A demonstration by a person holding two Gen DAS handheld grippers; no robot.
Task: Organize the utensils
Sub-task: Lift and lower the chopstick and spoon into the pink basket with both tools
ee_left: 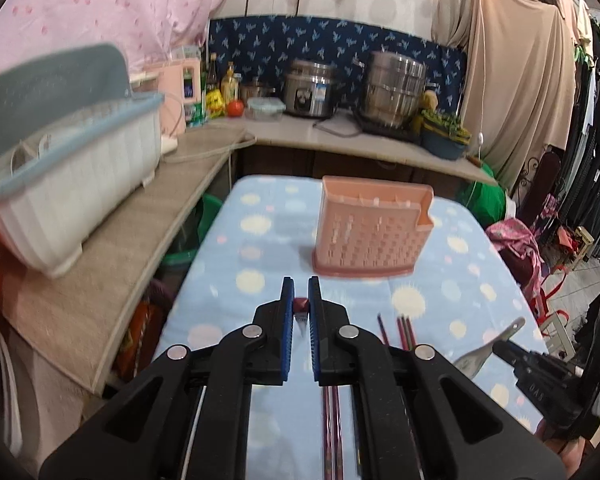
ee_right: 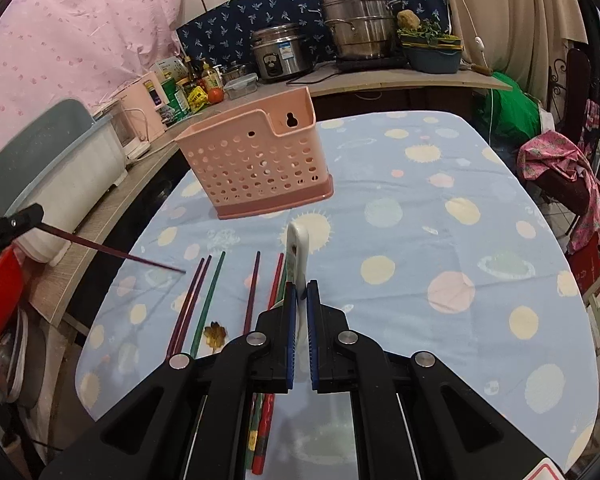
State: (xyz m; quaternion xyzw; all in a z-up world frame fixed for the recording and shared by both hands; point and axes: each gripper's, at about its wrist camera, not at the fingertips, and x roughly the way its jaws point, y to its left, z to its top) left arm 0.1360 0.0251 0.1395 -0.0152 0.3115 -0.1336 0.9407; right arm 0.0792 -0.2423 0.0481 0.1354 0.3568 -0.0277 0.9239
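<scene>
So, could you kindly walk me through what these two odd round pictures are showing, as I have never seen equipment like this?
There is no robot here. A person holds a two-finger tool in each hand, and a fisheye camera on each looks forward along its black fingers with blue pads.

The left wrist view shows the left hand-held gripper shut on a dark purple chopstick, seen end-on. The right wrist view shows that same chopstick from the side, sticking out over the table edge.

The right wrist view also shows the right hand-held gripper shut on the handle of a white rice spoon.

On the blue patterned tablecloth stands a pink perforated utensil holder, and more coloured chopsticks lie loose. Behind is a counter with pots.
</scene>
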